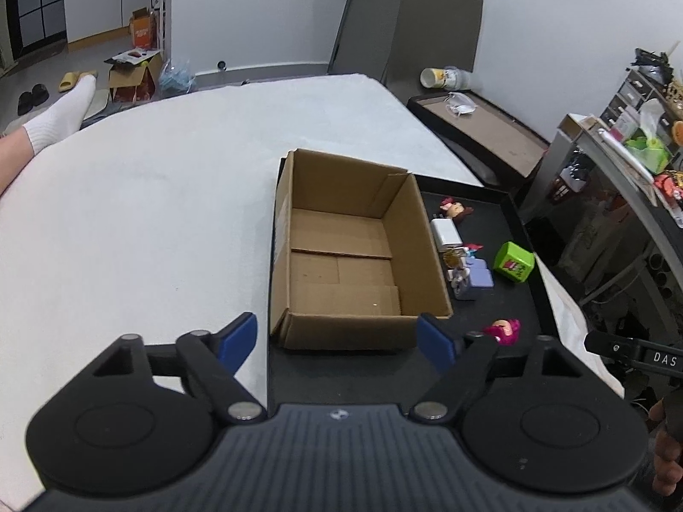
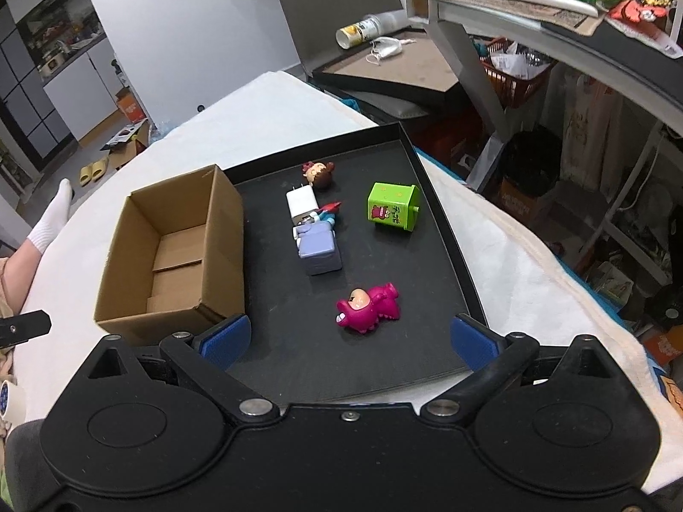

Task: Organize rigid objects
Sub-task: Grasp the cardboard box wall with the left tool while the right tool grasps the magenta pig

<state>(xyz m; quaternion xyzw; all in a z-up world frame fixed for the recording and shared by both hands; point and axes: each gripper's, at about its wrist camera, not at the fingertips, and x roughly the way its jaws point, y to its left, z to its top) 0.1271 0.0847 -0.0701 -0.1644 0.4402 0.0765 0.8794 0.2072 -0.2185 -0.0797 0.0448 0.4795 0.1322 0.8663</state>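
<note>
An empty open cardboard box [image 1: 341,251] [image 2: 170,256] stands on the left part of a black tray [image 2: 444,230] [image 1: 516,230]. Beside it on the tray lie a pink dinosaur toy [image 2: 369,307] [image 1: 506,330], a lilac block toy [image 2: 318,249] [image 1: 476,279], a white charger [image 2: 302,205] [image 1: 446,232], a green cube toy [image 2: 392,207] [image 1: 513,262] and a brown-haired figurine [image 2: 318,173] [image 1: 456,209]. My left gripper [image 1: 341,343] hangs open before the box's near wall, nothing between its blue pads. My right gripper [image 2: 350,341] stands open just short of the pink dinosaur, empty.
The tray rests on a white bed [image 1: 149,213]. A person's socked foot [image 1: 59,115] lies at the bed's far left. A framed board [image 2: 397,64] with a mask and a cup stands behind; a cluttered metal shelf [image 2: 533,13] rises at the right.
</note>
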